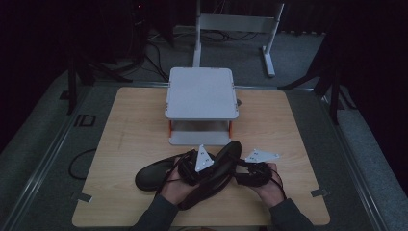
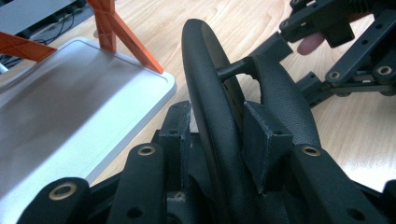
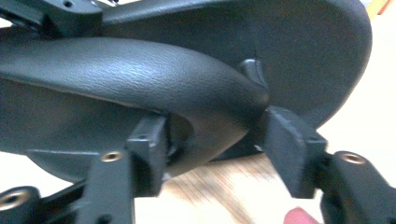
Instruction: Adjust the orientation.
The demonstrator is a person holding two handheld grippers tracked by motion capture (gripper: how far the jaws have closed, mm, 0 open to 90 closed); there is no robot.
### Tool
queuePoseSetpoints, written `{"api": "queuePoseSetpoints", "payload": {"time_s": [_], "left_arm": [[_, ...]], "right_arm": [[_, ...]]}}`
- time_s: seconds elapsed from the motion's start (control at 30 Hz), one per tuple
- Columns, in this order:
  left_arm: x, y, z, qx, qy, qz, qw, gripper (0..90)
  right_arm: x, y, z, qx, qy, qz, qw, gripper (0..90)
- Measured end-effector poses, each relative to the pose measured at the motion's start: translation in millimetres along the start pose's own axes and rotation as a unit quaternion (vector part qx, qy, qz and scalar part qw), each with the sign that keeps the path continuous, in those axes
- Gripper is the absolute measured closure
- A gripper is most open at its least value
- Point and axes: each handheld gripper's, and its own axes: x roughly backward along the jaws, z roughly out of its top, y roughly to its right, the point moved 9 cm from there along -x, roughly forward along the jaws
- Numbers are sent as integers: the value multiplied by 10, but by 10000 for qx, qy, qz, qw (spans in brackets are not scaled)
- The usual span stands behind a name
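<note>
two black sandals (image 1: 192, 175) sit at the near edge of the table (image 1: 130, 130), one lying flat at the left, the other (image 2: 219, 107) tipped up on its edge between my two grippers. in the left gripper view the upright sandal's sole runs straight up between the jaws, and my left gripper (image 2: 219, 135) is clamped across it, one pad on the underside, the other on the strap side. i read that as a firm hold on the sole.

in the right gripper view the sandal's strap (image 3: 154, 84) arches across in front of the sole, with my right gripper (image 3: 217, 144) set around it. the jaws stand partly apart; the left pad looks to be against the strap's underside, the right pad just beside the strap's end. i cannot tell whether they are pressing on it.

from the high view my left hand (image 1: 174, 185) comes in from the bottom edge, angled toward the middle, and my right hand (image 1: 267, 185) comes in beside it, angled inward, the two grippers close together over the sandals. just beyond them stands a small grey shelf (image 1: 202, 91) with orange legs.
</note>
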Motion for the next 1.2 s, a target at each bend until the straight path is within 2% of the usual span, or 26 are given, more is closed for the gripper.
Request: {"api": "queuePoseSetpoints", "payload": {"time_s": [0.07, 0.2, 0.43, 0.53, 0.57, 0.6, 0.63, 0.7, 0.87, 0.93, 1.07, 1.2], "left_arm": [[-4, 9, -4, -4, -12, -48, 10000, 623], [-15, 19, -2, 17, 3, -80, 10000, 625], [-104, 53, 31, 107, 88, -286, 9995, 625], [-130, 72, 52, 94, 117, -272, 9995, 578], [-132, 95, 83, 0, 120, -171, 9998, 578], [-107, 130, 106, -36, 199, -213, 9996, 531], [-107, 130, 106, -36, 199, -213, 9996, 522], [-47, 150, 113, -114, 232, -78, 9996, 515], [317, 205, 123, -152, 532, 87, 9984, 480], [399, 256, 87, -212, 535, 49, 9983, 469], [419, 325, -98, -374, 277, 80, 9989, 431], [364, 282, -299, -207, 71, 34, 9998, 455]], "right_arm": [[40, -14, 14, 22, 31, -31, 10000, 505], [109, -18, 26, -24, 112, -44, 9999, 517], [254, -2, -29, -181, 44, -164, 9997, 510], [282, 18, -51, -274, 29, -208, 9994, 510], [287, 32, -73, -361, -33, -226, 9991, 512], [277, 54, -99, -463, -116, -280, 9985, 531], [272, 59, -102, -472, -139, -303, 9983, 536], [266, 64, -102, -478, -154, -315, 9982, 541], [251, 73, -95, -577, -191, -349, 9975, 541], [246, 73, -94, -607, -199, -361, 9973, 539], [245, 71, -82, -621, -202, -386, 9971, 526], [244, 80, -79, -619, -197, -402, 9971, 509]]}}
